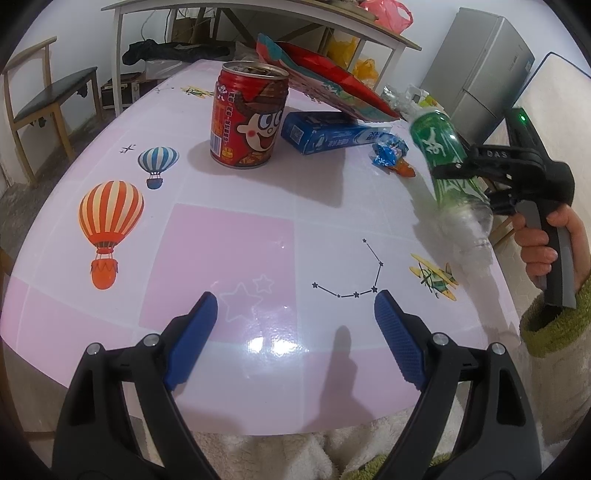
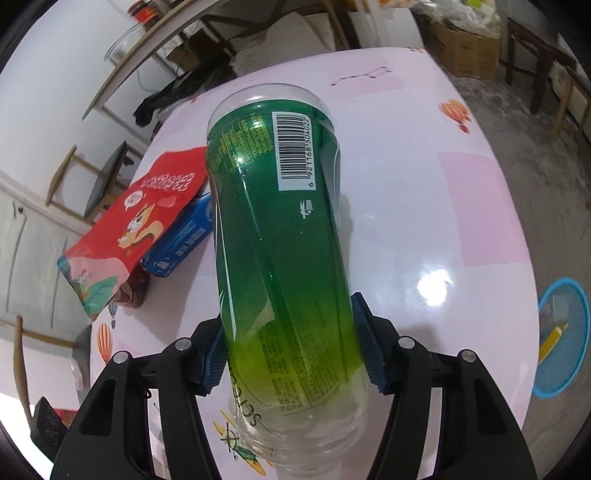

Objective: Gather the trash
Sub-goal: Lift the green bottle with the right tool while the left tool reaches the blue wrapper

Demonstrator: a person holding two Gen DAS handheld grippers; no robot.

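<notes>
My right gripper (image 2: 290,354) is shut on a green-labelled clear plastic bottle (image 2: 280,236) and holds it tilted above the table; it also shows in the left wrist view (image 1: 448,162). My left gripper (image 1: 295,325) is open and empty over the near part of the pink table (image 1: 229,251). A red drink can (image 1: 247,114) stands upright at the far middle. Beside it lie a blue box (image 1: 328,133), a red snack bag (image 1: 325,85) leaning on the box, and a small blue wrapper (image 1: 389,151).
A blue bin (image 2: 563,339) stands on the floor to the right of the table. A chair (image 1: 40,99) is at the far left, a white desk (image 1: 258,22) behind the table, and a grey cabinet (image 1: 480,62) at the far right.
</notes>
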